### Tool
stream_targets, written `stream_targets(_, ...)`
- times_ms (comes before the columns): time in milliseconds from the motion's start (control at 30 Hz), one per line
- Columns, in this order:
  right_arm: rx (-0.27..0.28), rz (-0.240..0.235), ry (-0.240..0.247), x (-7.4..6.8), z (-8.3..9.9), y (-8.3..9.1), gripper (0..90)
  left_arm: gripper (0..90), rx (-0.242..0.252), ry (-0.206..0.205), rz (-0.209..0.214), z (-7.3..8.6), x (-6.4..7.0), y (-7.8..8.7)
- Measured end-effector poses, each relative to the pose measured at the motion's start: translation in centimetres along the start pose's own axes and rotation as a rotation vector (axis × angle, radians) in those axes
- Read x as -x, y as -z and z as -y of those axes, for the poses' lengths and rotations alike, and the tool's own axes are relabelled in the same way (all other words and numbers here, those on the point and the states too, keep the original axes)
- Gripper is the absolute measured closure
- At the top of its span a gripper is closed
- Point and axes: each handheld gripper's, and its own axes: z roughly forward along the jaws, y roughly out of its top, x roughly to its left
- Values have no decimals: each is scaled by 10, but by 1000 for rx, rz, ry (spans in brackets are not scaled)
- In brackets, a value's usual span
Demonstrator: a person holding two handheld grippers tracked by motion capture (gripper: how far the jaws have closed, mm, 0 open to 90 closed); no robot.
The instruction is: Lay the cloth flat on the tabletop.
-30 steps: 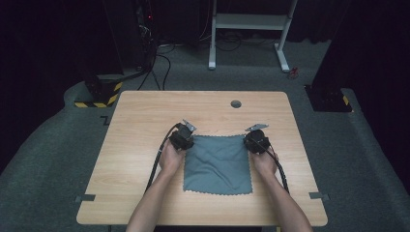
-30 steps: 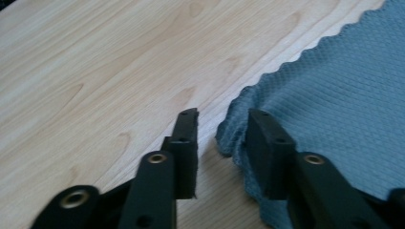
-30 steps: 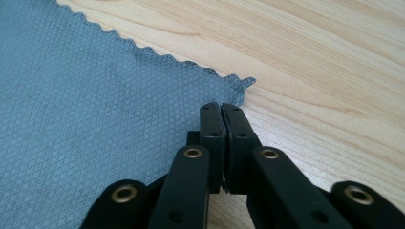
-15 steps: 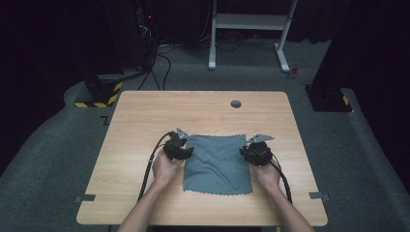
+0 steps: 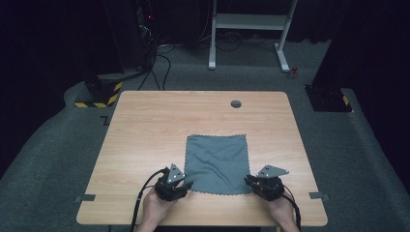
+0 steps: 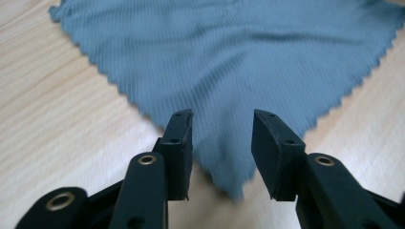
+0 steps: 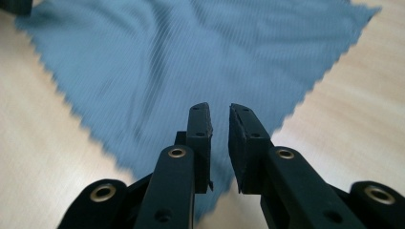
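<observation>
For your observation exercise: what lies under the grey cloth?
The grey cloth lies flat on the wooden table, whose bare top surrounds it. Whatever might lie beneath the cloth is covered, though no bulge shows.

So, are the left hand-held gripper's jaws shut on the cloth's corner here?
No: the left hand-held gripper has its jaws apart, with the cloth corner lying in the gap between them.

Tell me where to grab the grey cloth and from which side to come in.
Take the grey cloth by its two near corners, coming in low from the person's edge of the table. It lies flat, so only the thin zigzag corners offer a bite. The left gripper already straddles one corner with jaws apart; the right gripper, nearly closed, sits over the other.
</observation>
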Motion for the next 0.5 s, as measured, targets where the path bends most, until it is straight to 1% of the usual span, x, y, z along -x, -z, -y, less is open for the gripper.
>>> stream_targets(67,-19,10,8,-6,10,3,774,626,-17,9,7,5,2,3)
stream_targets(100,-19,9,9,-7,14,4,770,636,-23,5,11,7,3,3)
stream_targets(133,-17,4,0,-8,17,5,766,646,-26,10,18,8,4,3)
stream_targets(233,-12,19,-11,-10,22,7,750,664,-46,7,3,10,6,-1)
stream_targets(333,-24,31,3,-12,23,7,738,698,-62,5,5,10,8,-3)
stream_targets(400,-32,42,18,-14,25,7,733,726,-56,1,3,12,9,-3)
stream_targets(500,-32,37,11,-15,26,8,754,790,-54,15,7,13,6,-2)
